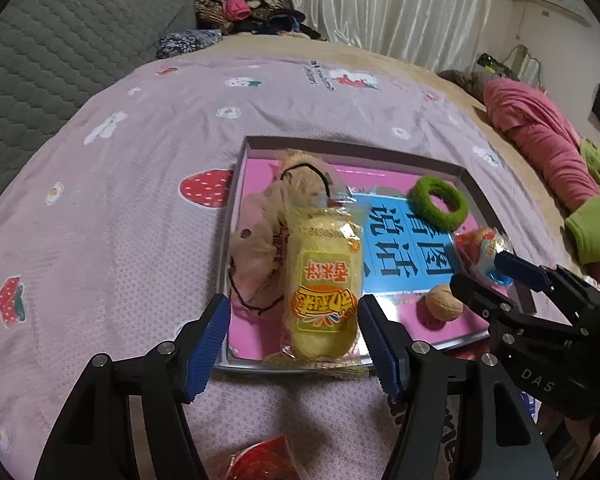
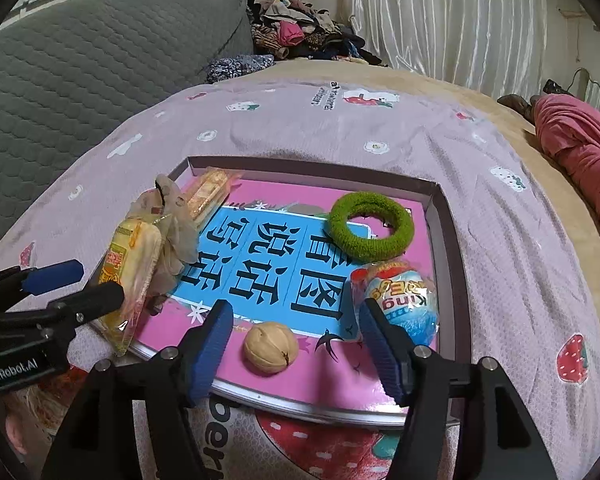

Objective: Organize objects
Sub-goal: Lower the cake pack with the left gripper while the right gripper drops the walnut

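Both your grippers, left [image 1: 292, 340] and right [image 2: 296, 344], have fingers spread, so push the cake [image 1: 320, 288] fully into the tray [image 1: 356, 146].

yellow cake pack [image 1: 320, 292] on tray's [image 1: 356, 152] near rim | walnut [image 2: 271, 347], green ring [image 2: 368, 226] inside

The yellow plastic-wrapped cake packet [image 1: 320, 292] is covering part of the beige cloth pouch with black drawstring [image 1: 256, 256] behind it, and my wrist view is blurring the small date print at its far end. Nearer me than that packet, a red shiny wrapper [image 1: 260, 460] is getting cut off by the bottom edge, so I am not making out what it is.
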`<state>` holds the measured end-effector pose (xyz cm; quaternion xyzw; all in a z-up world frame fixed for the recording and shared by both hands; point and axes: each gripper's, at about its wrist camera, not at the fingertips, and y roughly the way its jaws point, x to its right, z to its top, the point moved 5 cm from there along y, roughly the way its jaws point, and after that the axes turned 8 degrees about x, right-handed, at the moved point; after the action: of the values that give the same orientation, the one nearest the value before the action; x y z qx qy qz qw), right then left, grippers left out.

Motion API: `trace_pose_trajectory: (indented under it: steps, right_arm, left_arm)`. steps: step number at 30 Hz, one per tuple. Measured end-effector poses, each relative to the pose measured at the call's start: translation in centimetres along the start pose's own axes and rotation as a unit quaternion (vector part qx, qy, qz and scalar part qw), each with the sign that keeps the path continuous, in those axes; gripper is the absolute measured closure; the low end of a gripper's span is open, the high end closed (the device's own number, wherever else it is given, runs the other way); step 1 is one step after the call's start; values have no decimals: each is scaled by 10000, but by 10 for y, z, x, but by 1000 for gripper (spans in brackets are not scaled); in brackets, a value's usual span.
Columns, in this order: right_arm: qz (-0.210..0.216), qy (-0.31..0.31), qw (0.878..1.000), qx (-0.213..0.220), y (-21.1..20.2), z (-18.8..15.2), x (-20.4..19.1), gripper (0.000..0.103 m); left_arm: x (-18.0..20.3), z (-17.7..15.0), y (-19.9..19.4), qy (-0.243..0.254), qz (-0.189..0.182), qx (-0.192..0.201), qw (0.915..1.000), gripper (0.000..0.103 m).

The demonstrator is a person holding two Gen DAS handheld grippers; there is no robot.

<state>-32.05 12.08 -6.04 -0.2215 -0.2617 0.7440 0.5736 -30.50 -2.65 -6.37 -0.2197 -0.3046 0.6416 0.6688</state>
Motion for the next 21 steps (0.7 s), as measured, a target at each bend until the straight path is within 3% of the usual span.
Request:
trace_pose_trajectory:
  steps: [10, 13, 21]
  right_arm:
    - [-30, -6, 10000, 86, -5, 3, 0, 36]
    - [-30, -12, 9999, 113, -7, 4, -1, 32]
    - [-64, -18, 9998, 212, -13, 7, -1, 30]
  left_arm:
    - [2, 2, -4, 0, -33, 56, 10000, 35]
    - [3, 4, -7, 46, -9, 117, 9999, 23]
    - [1, 7, -14, 57, 82, 207, 9997, 23]
